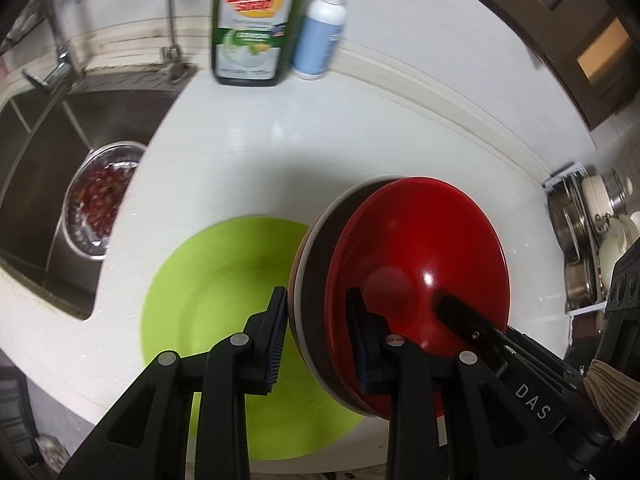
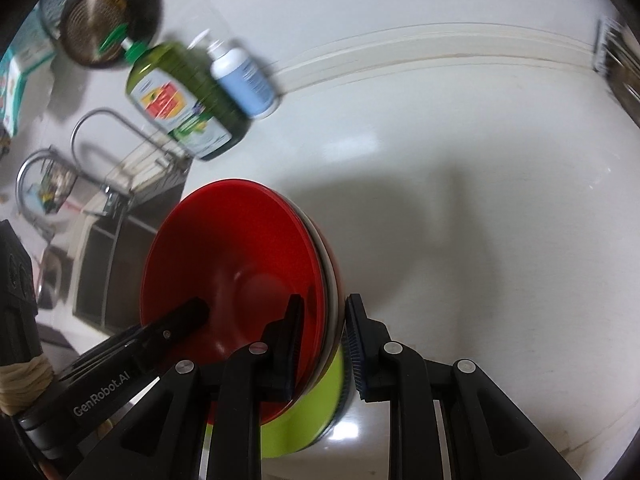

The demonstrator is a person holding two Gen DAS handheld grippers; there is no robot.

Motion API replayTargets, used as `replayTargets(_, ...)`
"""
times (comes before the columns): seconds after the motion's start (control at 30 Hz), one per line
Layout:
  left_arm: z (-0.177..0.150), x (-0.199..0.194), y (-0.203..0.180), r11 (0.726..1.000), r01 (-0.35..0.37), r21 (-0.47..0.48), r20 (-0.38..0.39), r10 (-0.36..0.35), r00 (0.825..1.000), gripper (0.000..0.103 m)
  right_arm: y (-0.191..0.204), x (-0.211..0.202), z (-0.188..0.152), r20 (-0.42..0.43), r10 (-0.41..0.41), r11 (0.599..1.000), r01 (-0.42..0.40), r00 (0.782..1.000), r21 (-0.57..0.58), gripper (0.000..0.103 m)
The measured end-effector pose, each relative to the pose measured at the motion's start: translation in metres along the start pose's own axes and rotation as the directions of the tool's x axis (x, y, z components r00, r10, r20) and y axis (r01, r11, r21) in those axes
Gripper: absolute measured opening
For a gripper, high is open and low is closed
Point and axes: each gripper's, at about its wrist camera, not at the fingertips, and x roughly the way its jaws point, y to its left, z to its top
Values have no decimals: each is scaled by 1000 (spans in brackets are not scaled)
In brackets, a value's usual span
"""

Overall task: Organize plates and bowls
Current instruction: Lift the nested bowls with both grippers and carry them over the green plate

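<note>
- Both grippers clamp the same stack of dishes, one on each side of its rim.
- Left gripper (image 1: pixel 318 340): jaws narrow, pads pressing the left edge of the stack from outside and inside.
- Right gripper (image 2: pixel 324 350): jaws narrow, one pad inside the top bowl, the other against the outer rims on the right edge.
- Stack of dishes (image 1: pixel 316 300): a red bowl (image 1: pixel 416 272) on top, with darker and white rims nested below it; exact count cannot be told.
- The stack is carried tilted, clear of the white countertop (image 1: pixel 248 152), with its open face turned toward the cameras.
- Green plate (image 1: pixel 224 280): lies flat on the countertop, directly below and to the left of the stack in the left wrist view; in the right wrist view it shows just under the stack's near edge.
- Governing relation: the stack hangs between the two grippers and above the green plate, so a descent would seat it there; neither hand is nearer.
- Sink (image 1: pixel 48 160) with a metal colander of red fruit (image 1: pixel 100 196) lies far left; a dish soap bottle (image 1: pixel 252 24) and a pump bottle (image 1: pixel 320 36) stand at the far edge.
- Risk: uneven release could tip the stack.
</note>
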Motion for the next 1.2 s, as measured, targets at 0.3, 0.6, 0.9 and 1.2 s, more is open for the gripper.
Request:
replayTargets(0.3, -15, -5, 30, 998, -42, -47, -11, 41, 999, 29, 29, 21, -14, -89, 26, 998, -31, 996, -50, 23)
replayTargets(0.6, -26, 2, 41, 997, -54, -61, -49, 51, 997, 29, 36, 34, -27, -149, 16, 998, -25, 989, -58, 23)
replayTargets(0.9, -28, 8, 51, 994, -70, -82, -73, 64, 995, 29, 42, 47, -33, -192, 11, 998, -23, 981, -63, 23)
replayTargets(1.2, -31, 19, 65, 992, -49, -118, -112, 36, 993, 29, 48, 55, -37, -213, -12, 996, -7, 977, -86, 23)
